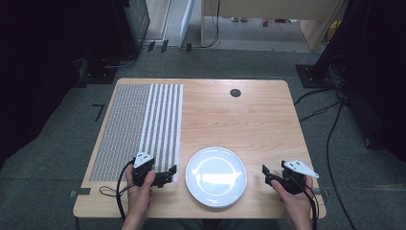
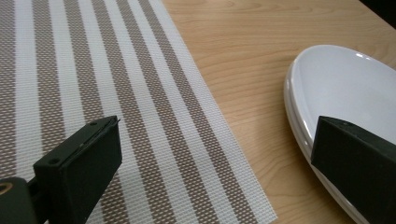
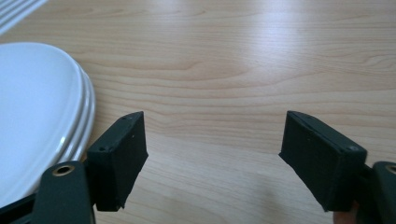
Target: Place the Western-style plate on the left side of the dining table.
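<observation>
Two grippers flank the white plate (image 1: 216, 176), which lies near the table's (image 1: 258, 115) front edge just right of the striped mat (image 1: 139, 127). Left gripper (image 1: 168, 171) and right gripper (image 1: 265, 173) both stand released and empty, jaws aimed inward at opposite rims, probably to lift it from both sides.

A light wooden table (image 1: 268, 120) stands on grey carpet (image 1: 62, 158). A small round black grommet (image 1: 235, 93) sits in the tabletop near its far edge. Black cables (image 1: 330, 129) trail over the carpet to the right of the table. Beyond its far edge, pale wooden furniture panels (image 1: 258, 19) stand on a lighter floor, and dark equipment (image 1: 134, 24) looms off the far left corner.
</observation>
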Available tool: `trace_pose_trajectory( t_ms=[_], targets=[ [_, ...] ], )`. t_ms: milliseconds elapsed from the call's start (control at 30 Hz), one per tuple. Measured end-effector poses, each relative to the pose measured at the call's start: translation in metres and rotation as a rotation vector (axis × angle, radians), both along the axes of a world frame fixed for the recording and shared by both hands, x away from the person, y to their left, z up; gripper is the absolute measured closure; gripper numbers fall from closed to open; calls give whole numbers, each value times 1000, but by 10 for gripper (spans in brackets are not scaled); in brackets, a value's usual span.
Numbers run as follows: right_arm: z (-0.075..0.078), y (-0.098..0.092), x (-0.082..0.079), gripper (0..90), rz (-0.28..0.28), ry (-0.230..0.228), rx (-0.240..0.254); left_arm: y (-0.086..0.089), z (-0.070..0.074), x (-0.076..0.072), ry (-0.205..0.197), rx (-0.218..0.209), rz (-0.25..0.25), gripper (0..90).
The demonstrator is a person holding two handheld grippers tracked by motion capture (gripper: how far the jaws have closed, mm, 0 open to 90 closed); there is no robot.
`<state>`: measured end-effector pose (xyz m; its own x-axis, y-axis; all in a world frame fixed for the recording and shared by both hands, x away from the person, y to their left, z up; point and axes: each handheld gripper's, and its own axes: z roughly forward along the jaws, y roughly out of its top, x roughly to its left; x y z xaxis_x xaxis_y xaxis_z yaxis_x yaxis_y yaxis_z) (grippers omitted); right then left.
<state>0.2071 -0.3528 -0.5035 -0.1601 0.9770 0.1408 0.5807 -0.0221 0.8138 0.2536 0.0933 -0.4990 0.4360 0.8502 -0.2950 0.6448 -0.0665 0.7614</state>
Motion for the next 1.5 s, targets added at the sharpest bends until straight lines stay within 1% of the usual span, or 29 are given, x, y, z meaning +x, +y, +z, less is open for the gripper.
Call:
trace_pose_trajectory(
  t_ms=[33, 200, 233, 267, 333, 433, 467, 500, 533, 567, 600, 667, 733, 800, 867, 900, 933, 1033, 1067, 1133, 1167, 1200, 1233, 1267, 1333, 1367, 1400, 1467, 1500],
  targets=[
    [1, 3, 0, 244, 1, -2, 16, -1, 0, 0, 0, -4, -1, 19],
    [1, 7, 0, 269, 3, -6, 31, -5, 1, -1, 4, 6, -9, 19],
    [1, 8, 0, 283, 1, -2, 34, -6, 0, -1, 4, 7, -12, 19],
    [1, 10, 0, 325, -5, -10, 40, -7, 0, -1, 6, 8, -18, 19],
    [1, 11, -1, 335, -2, -14, 43, -9, 0, -1, 7, 6, -29, 19],
    [2, 17, -3, 480, 19, -32, 47, -16, 0, -3, 11, 17, -58, 20],
    [3, 17, -3, 536, 39, -40, 52, -16, 0, -3, 11, 17, -58, 20],
    [3, 18, -3, 578, 63, -42, 64, -20, 0, -3, 14, 20, -81, 21],
    [3, 18, -3, 578, 63, -42, 64, -20, 0, -3, 14, 20, -81, 21],
    [4, 21, -4, 623, 91, -35, 82, -22, 0, -4, 16, 27, -91, 23],
    [4, 21, -4, 623, 91, -35, 82, -23, -1, -4, 19, 27, -97, 23],
    [4, 24, -4, 638, 101, -29, 93, -26, 0, -5, 17, 22, -99, 79],
    [3, 27, -4, 641, 112, -21, 81, -28, 0, -6, 22, 9, -112, 79],
    [1, 30, -4, 647, 127, -10, 99, -30, -1, -6, 24, 6, -122, 79],
    [1, 31, -4, 651, 127, -10, 101, -32, -1, -6, 28, 2, -136, 79],
    [2, 33, -5, 677, 127, -10, 120, -33, -1, -8, 27, -10, -137, 157],
    [2, 34, -6, 683, 132, -14, 130, -33, -1, -8, 27, -10, -137, 169],
    [3, 36, -6, 684, 144, -7, 139, -36, -2, -8, 33, -11, -157, 171],
    [2, 39, -7, 677, 151, -6, 138, -37, -2, -9, 33, -18, -164, 219],
    [1, 41, -7, 679, 153, 2, 142, -38, -2, -9, 37, -24, -171, 258],
    [0, 41, -6, 687, 161, 6, 155, -37, -2, -9, 43, -31, -171, 274],
    [0, 41, -6, 687, 161, 6, 155, -37, -2, -9, 43, -31, -171, 312],
    [-1, 42, -6, 693, 171, 9, 167, -37, -2, -9, 51, -42, -166, 312],
    [-2, 44, -6, 717, 192, 17, 183, -35, -3, -8, 63, -65, -167, 369],
    [-3, 45, -6, 727, 199, 19, 190, -34, -3, -7, 68, -74, -174, 431],
    [-3, 46, -6, 734, 206, 18, 198, -33, -4, -7, 73, -82, -181, 431],
    [-3, 47, -6, 739, 212, 19, 203, -33, -4, -7, 75, -90, -190, 457],
    [-4, 49, -6, 757, 215, 23, 190, -33, -4, -7, 85, -108, -213, 520],
    [-4, 49, -6, 757, 215, 23, 190, -33, -4, -7, 90, -112, -223, 520]
  ],
)
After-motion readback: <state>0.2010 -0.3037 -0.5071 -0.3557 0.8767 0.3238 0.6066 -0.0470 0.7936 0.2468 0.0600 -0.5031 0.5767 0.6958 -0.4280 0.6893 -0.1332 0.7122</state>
